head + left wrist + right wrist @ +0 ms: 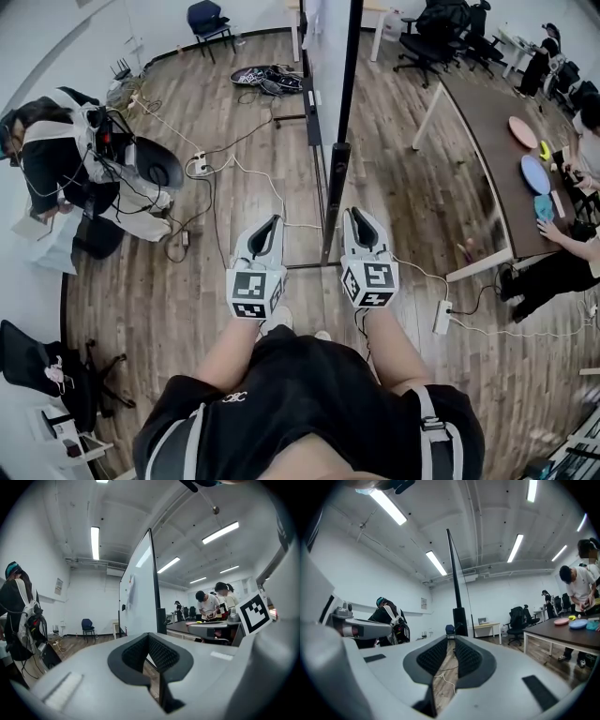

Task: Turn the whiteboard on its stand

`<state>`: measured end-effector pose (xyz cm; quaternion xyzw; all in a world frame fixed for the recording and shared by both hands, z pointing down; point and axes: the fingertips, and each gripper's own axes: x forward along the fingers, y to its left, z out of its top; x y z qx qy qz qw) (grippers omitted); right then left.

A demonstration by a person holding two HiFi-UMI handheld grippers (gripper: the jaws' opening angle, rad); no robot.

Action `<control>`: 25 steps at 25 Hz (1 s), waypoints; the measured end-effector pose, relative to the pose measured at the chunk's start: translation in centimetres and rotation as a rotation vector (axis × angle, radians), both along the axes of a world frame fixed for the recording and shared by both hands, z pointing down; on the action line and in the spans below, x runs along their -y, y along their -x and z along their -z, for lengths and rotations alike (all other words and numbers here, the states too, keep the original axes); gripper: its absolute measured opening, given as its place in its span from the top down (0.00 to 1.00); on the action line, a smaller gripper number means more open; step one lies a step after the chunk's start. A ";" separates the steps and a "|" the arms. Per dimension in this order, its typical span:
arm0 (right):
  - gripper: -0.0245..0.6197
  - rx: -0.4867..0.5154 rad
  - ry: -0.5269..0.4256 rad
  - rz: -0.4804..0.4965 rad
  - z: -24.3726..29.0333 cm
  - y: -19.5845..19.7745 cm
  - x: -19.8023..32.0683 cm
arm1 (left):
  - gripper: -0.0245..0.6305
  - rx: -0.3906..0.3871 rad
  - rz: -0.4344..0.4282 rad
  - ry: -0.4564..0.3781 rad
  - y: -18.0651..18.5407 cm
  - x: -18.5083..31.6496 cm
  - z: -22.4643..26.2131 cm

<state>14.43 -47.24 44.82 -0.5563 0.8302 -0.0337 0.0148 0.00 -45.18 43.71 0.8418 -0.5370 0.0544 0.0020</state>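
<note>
Head view: one whiteboard stands edge-on on its stand, just ahead of both grippers, untouched. Left gripper and right gripper both have jaws together, nothing between. Open wood floor runs right of the board up to one table. Cables lie on the left. Two plates on the table: pink plate, blue plate.

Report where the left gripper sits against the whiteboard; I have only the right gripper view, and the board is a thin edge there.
Observer: In the head view the left gripper hangs left of the whiteboard, not touching it.
Operator: Give its jaws.
Observer: Together, nothing between them.
Operator: Name floor hazards.
Observer: A white power strip lies on the floor, right of the right gripper.
</note>
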 end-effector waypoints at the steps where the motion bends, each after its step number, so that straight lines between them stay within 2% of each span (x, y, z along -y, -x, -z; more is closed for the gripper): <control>1: 0.89 0.003 -0.001 0.006 0.0 0.3 0.6 | 0.95 0.000 -0.001 0.000 0.2 0.5 0.0; 2: 0.80 0.004 0.000 0.007 0.0 0.5 1.2 | 0.95 -0.001 0.000 0.002 0.4 1.0 0.0; 6: 0.68 -0.035 0.017 -0.032 -0.9 1.0 3.7 | 0.95 -0.008 0.000 0.004 1.2 2.6 -0.1; 11: 0.67 -0.116 0.049 -0.078 -2.2 1.5 6.9 | 0.95 -0.014 0.006 0.012 2.2 4.2 -0.4; 20: 0.60 -0.142 0.080 -0.172 -4.0 1.6 11.6 | 0.95 -0.024 0.030 0.020 4.1 5.7 -0.8; 23: 0.60 -0.163 0.105 -0.206 -4.6 1.4 12.4 | 0.95 -0.024 0.039 0.021 4.6 5.7 -0.8; 25: 0.69 -0.158 0.118 -0.221 -4.9 1.1 12.5 | 0.95 -0.024 0.045 0.021 4.8 5.6 -0.9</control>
